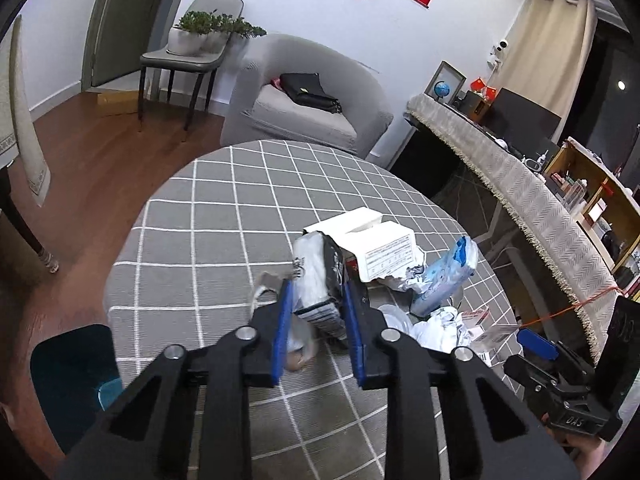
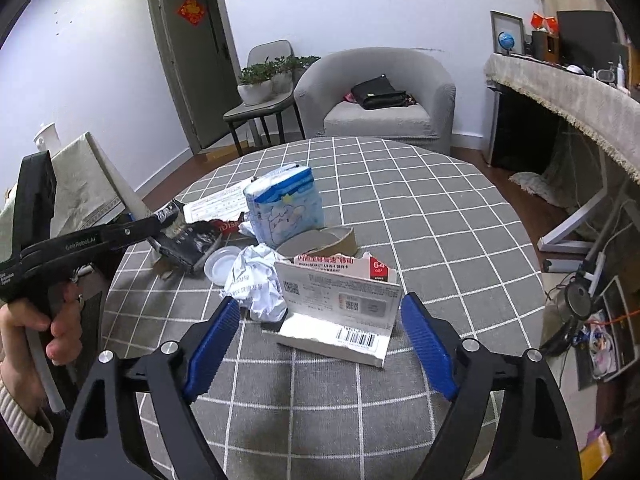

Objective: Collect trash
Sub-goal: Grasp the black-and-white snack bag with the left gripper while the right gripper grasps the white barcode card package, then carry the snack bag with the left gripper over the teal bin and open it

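Note:
Trash lies on a round table with a grey checked cloth (image 1: 208, 216) (image 2: 440, 208). My left gripper (image 1: 316, 292) is shut on a black-and-white wrapper (image 1: 320, 276), held just above the cloth; it also shows in the right wrist view (image 2: 180, 240). My right gripper (image 2: 320, 312) is open around a torn white card package (image 2: 340, 312) with a barcode, not touching it. Behind lie crumpled white paper (image 2: 256, 280), a blue-and-white tissue pack (image 2: 284, 204) (image 1: 444, 276), a white box (image 1: 384, 248), a tape roll (image 2: 320, 240) and a clear lid (image 2: 220, 268).
A teal bin (image 1: 72, 376) stands on the wooden floor at the table's left. A grey armchair (image 2: 380, 96) with a black bag sits behind the table. A cloth-covered desk (image 1: 520, 184) runs along the right. A chair with potted plants (image 2: 260, 84) stands by the door.

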Available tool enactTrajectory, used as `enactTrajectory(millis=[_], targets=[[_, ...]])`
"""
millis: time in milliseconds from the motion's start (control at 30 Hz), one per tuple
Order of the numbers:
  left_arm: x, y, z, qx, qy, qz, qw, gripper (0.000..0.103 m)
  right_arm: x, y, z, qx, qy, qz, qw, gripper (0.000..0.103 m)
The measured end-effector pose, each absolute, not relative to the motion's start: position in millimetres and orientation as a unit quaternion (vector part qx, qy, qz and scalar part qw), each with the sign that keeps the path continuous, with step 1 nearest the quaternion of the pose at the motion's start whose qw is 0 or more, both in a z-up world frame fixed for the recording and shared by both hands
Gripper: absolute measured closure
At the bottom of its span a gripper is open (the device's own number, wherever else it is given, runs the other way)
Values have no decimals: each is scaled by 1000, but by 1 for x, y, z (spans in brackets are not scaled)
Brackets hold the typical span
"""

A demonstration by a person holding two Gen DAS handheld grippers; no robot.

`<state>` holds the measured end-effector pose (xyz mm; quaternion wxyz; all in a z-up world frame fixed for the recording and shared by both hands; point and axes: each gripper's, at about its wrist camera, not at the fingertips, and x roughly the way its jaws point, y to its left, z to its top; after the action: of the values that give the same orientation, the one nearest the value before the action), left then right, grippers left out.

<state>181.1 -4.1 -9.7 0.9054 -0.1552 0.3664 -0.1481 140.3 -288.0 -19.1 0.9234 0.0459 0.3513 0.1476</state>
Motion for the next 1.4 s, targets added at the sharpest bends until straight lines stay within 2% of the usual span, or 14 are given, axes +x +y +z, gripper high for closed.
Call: enactTrajectory(millis=[100, 333, 500, 733, 767, 833, 1167, 1400], targets=[[183, -8, -10, -153, 368, -150, 905, 85, 146, -282, -22, 45, 357, 132, 924, 19], [172, -7, 2, -149, 348, -157, 912, 88, 156, -284, -30, 67, 364, 83, 925, 17], [165, -5, 8, -155, 334, -165, 915, 89, 159, -283, -30, 88, 361, 82, 925, 14], [156, -8, 15, -147, 322, -185, 917, 89, 177, -275, -37, 95, 372, 50, 922, 14], [154, -8, 17, -145, 319, -187, 918, 89, 177, -275, -37, 93, 372, 47, 922, 14], [151, -7, 20, -141, 313, -193, 919, 89, 178, -273, -37, 85, 374, 46, 922, 27], [137, 13, 30, -138, 301, -190, 924, 89, 165, -262, -8, -7, 332, 3, 943, 27], [126, 40, 35, -138, 291, -173, 931, 89, 155, -244, 15, -13, 297, 23, 954, 27]])
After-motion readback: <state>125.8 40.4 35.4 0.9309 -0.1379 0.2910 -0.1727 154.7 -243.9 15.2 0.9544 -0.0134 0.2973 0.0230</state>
